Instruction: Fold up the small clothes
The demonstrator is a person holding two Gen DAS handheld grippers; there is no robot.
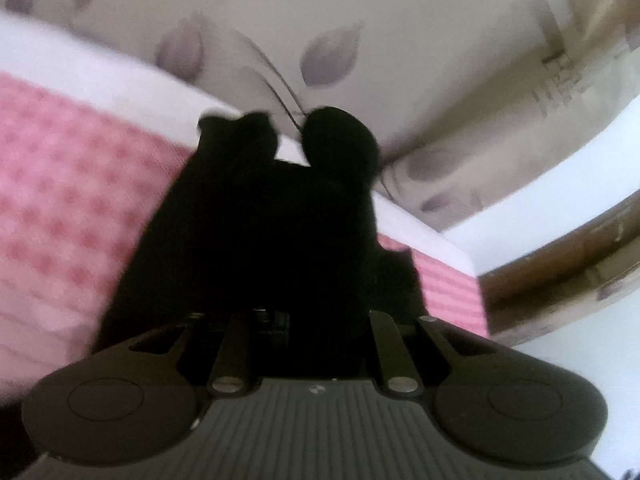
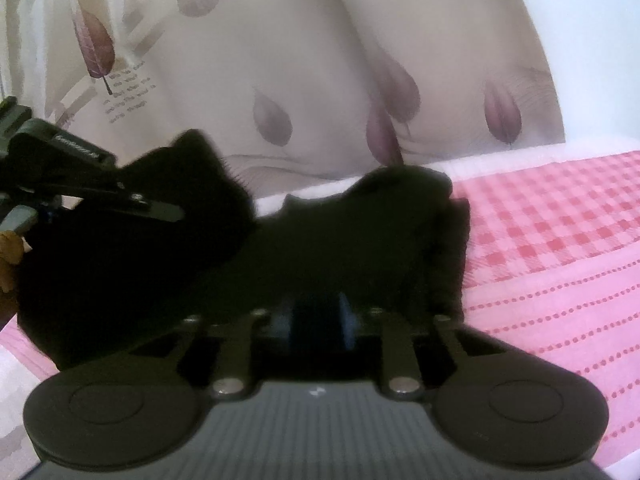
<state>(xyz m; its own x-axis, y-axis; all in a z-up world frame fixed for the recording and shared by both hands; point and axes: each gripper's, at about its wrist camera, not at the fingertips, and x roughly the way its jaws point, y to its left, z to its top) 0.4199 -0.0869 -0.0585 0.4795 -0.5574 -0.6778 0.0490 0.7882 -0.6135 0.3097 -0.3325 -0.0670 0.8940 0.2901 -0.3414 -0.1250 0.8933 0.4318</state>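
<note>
Left wrist view: black garment (image 1: 256, 240) bunched over left gripper (image 1: 288, 148), above the pink checked bedcover (image 1: 72, 184) near its far edge. Right gripper (image 2: 316, 248) likewise buried; neither claw's grip discernible. Risk: dark folds slipping, spoiling alignment.

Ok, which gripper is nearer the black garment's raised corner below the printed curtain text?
Left. The left gripper reaches into that corner of the black garment. The right gripper sits at the garment's middle, further right, its fingertips hidden by cloth.
</note>
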